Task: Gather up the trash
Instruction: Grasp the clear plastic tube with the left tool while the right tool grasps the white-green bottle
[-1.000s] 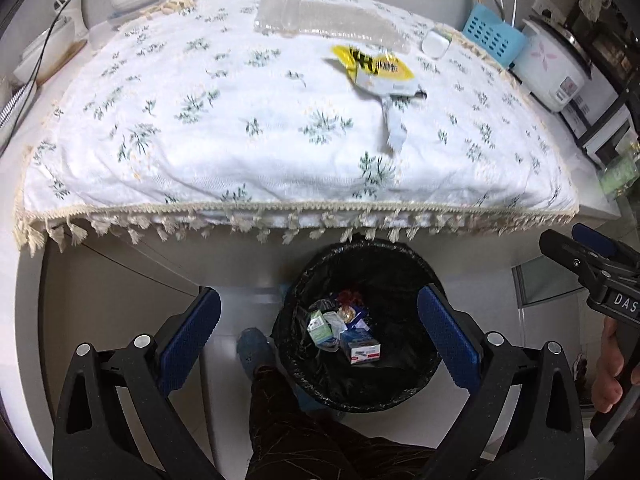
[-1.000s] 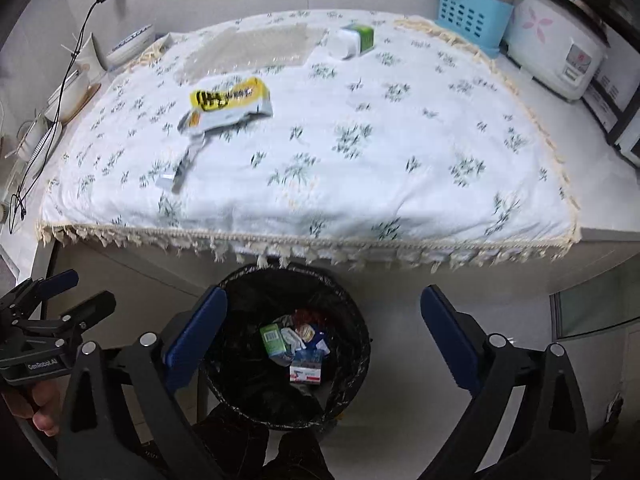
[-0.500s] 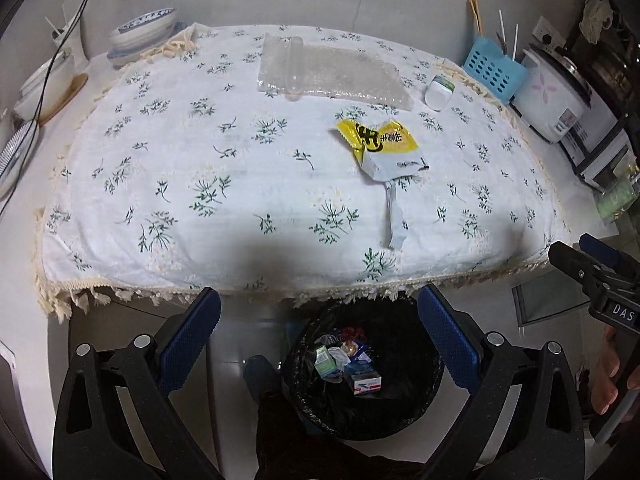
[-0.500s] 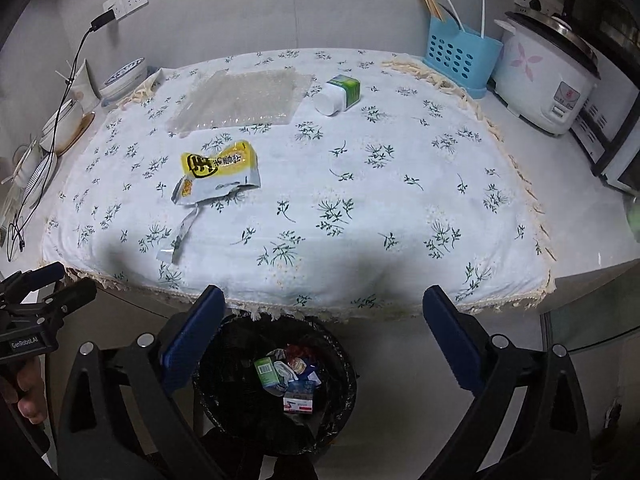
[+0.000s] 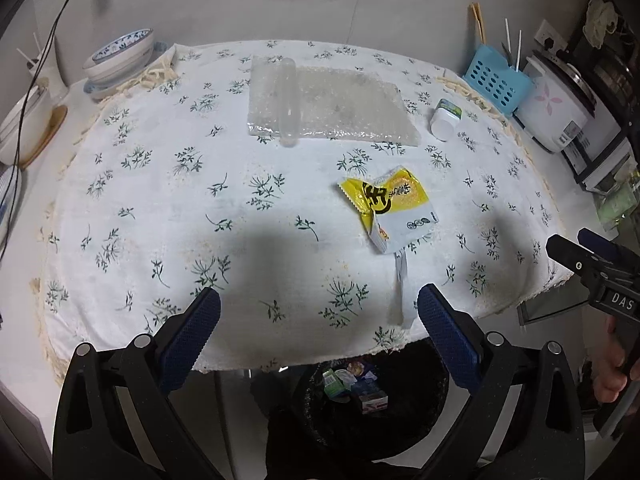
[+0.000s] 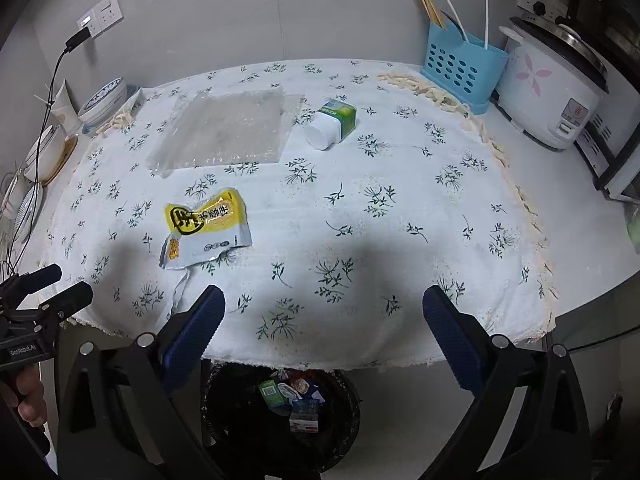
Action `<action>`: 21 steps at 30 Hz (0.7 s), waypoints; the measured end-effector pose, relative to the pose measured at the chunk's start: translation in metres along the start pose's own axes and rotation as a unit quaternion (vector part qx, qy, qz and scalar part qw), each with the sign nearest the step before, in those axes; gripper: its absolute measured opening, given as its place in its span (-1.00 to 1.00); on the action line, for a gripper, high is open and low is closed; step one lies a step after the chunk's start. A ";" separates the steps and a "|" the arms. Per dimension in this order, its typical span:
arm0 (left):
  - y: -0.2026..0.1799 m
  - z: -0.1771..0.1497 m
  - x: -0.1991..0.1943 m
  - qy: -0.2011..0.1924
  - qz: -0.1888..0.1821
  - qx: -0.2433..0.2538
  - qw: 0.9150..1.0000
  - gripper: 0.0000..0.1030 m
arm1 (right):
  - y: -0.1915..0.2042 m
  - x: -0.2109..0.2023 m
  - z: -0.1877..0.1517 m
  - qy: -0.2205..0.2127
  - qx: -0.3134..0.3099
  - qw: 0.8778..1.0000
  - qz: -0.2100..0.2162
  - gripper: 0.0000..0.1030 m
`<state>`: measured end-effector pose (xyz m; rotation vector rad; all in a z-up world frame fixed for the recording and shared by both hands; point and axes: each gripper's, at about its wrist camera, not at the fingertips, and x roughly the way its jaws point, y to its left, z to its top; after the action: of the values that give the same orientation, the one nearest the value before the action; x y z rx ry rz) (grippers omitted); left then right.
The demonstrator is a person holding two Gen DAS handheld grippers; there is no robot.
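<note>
A yellow and white snack wrapper [image 5: 390,210] lies on the flowered tablecloth [image 5: 160,184], with a torn strip [image 5: 400,292] trailing toward the front edge; it also shows in the right wrist view [image 6: 206,230]. A clear bubble-wrap sheet [image 5: 328,104] [image 6: 228,132] lies further back. A small white bottle with a green label [image 5: 445,118] [image 6: 332,124] lies on its side. A black trash bin [image 5: 376,396] [image 6: 280,408] holding several pieces stands below the table edge. My left gripper [image 5: 318,332] and right gripper [image 6: 324,330] are open and empty above the front edge.
A blue utensil basket [image 6: 460,68] and a white rice cooker [image 6: 552,92] stand at the back right. Bowls [image 5: 120,56] and a cable [image 5: 48,40] sit at the back left. Each gripper sees the other at its frame edge.
Both grippers have risen from over the bin and now look down on the tabletop. The bin has dropped to the bottom of both views. Nothing was picked up.
</note>
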<state>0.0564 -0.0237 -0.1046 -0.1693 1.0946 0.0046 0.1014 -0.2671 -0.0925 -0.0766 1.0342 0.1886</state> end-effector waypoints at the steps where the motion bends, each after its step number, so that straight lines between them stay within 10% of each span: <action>1: 0.002 0.006 0.003 0.002 -0.001 0.000 1.000 0.88 | 0.001 0.003 0.006 0.002 0.002 1.000 0.001 0.85; 21: 0.046 0.146 0.075 0.010 0.013 -0.005 1.000 0.86 | 0.001 0.084 0.116 0.028 0.040 0.998 -0.038 0.85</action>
<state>0.2155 0.0361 -0.1121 -0.1638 1.1164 0.0326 0.2415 -0.2385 -0.1058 -0.0494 1.0911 0.0769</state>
